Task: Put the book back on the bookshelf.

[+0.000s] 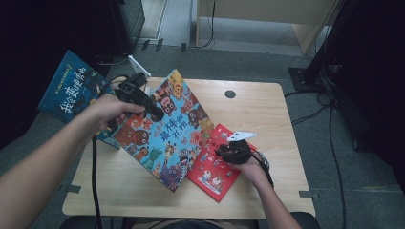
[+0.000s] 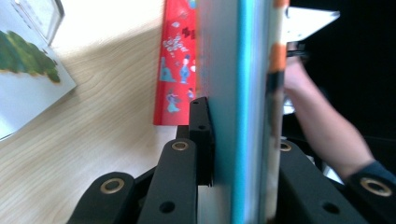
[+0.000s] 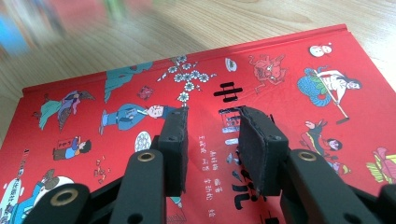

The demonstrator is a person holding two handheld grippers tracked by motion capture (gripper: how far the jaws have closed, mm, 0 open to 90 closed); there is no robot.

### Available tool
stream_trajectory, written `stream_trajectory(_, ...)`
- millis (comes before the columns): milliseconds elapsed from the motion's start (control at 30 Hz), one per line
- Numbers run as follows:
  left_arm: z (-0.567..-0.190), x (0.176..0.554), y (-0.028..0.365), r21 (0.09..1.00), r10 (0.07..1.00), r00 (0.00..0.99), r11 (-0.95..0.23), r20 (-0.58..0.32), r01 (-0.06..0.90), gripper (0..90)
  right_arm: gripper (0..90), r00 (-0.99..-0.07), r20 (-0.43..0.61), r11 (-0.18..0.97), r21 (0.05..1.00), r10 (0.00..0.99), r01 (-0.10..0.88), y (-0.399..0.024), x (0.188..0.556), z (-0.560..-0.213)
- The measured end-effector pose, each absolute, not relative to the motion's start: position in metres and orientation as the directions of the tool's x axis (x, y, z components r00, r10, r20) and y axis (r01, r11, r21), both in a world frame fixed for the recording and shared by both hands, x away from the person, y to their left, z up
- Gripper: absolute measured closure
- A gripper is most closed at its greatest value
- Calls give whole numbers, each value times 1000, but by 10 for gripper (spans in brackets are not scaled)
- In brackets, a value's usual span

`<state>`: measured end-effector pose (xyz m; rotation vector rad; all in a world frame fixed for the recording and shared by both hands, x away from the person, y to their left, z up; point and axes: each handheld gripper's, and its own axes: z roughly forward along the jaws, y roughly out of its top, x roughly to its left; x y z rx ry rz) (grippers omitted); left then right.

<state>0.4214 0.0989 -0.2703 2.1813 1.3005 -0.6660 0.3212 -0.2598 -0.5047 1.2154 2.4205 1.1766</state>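
Black fingers of the left gripper clamp the edge of a blue picture book with cartoon animals, held tilted at centre frame above the wooden surface. Lower right, the right gripper hovers over a red illustrated book lying flat, its fingers partly apart, gripping nothing.

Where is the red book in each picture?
High view: the red book lies flat right of centre, under the right gripper.
Left gripper view: it is at top centre, flat on the table just left of the blue book.
Right gripper view: it spreads across the picture, behind the open jaws.
Shared landmark: the wooden table.
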Motion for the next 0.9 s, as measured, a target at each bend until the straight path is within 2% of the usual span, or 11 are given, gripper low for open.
stream_trajectory(200,-212,427,146,240,645,381,-298,-663,924,811,629,-652,170,352,728,739,589,-259,321,-505)
stream_trajectory(433,-166,425,220,309,687,317,-141,-654,941,812,632,-663,156,364,734,732,574,-259,320,-506)
stream_trajectory(533,-157,424,253,306,717,263,-73,-645,949,815,633,-665,154,366,734,731,572,-259,320,-506)
stream_trajectory(667,-151,423,286,295,783,195,-16,-590,955,814,642,-666,148,369,736,731,568,-259,320,-506)
stream_trajectory(900,-165,427,330,273,838,101,59,-537,960,814,644,-670,140,376,737,729,562,-259,320,-506)
